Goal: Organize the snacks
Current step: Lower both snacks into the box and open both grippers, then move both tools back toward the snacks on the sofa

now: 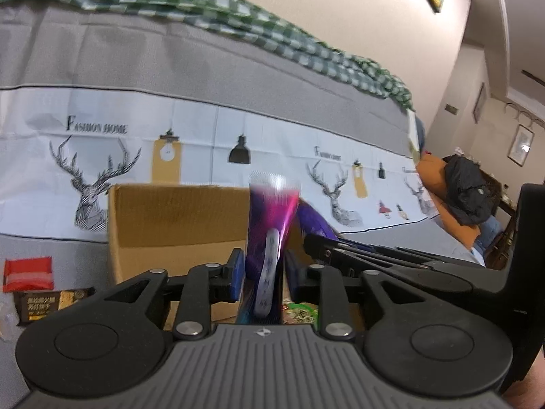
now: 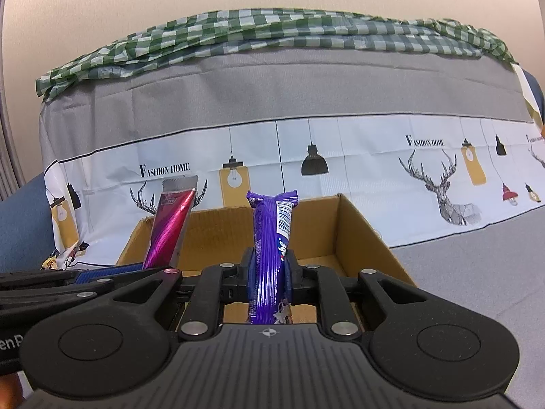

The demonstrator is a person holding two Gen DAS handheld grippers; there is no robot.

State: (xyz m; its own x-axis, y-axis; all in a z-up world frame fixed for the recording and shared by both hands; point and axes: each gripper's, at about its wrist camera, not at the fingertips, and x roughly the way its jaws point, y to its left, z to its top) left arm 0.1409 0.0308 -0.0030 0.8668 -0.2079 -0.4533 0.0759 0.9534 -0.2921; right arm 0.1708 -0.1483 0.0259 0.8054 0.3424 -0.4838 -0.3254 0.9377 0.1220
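An open cardboard box stands on the grey-covered seat. A pink-purple foil snack packet stands upright over the box between the jaws of my left gripper. It is blurred, and thin dark gaps show beside the blue pads, so the gripper is open. My right gripper is shut on a purple snack bar, held upright over the box's near edge. In the left wrist view the right gripper's fingers come in from the right, with the purple snack bar behind the pink packet.
A red packet and a brown packet lie left of the box. Something green lies inside it. A deer-print cover and a green checked cloth drape the sofa back. A black garment lies far right.
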